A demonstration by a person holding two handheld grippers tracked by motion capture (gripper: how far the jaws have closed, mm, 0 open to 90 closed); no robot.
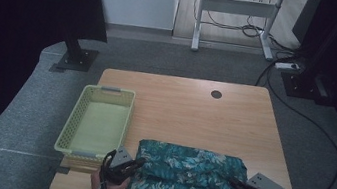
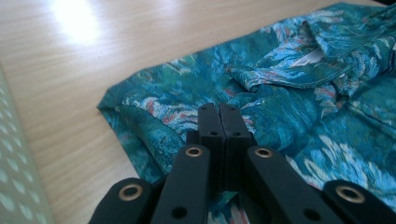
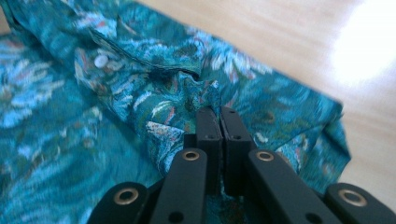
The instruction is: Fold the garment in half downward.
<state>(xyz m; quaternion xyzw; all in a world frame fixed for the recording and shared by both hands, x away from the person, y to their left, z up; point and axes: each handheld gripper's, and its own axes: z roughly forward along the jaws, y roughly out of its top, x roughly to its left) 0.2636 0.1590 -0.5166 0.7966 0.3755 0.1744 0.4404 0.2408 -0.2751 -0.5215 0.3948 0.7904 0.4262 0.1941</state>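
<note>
1. Right now the step looks like folding: the shirt lies part-folded at the near edge of the table, w/ a gripper at each end.
2. L gripper sits at the shirt's left end, just beside the basket. In the left gripper view its jaws are pressed together, w/ cloth bunched around and under them; I judge it's pinching the shirt, though the fabric between the pads is hard to make out.
3. R gripper is at the right end. Right gripper view: jaws also closed, a fold of shirt rising at the tips, so prob. a pinch there too. A white button shows nearby.
4. Next move, my guess: lift both ends together and carry them fwd to fold, keeping both grips even so the cloth doesn't slip or skew.
5. Edges/room: shirt's near hem hangs at or over the table's near edge. Plenty of bare wood beyond the shirt, up to the round grommet. Left side is tight b/c of the basket; right side has a bare strip before the table edge.
</note>
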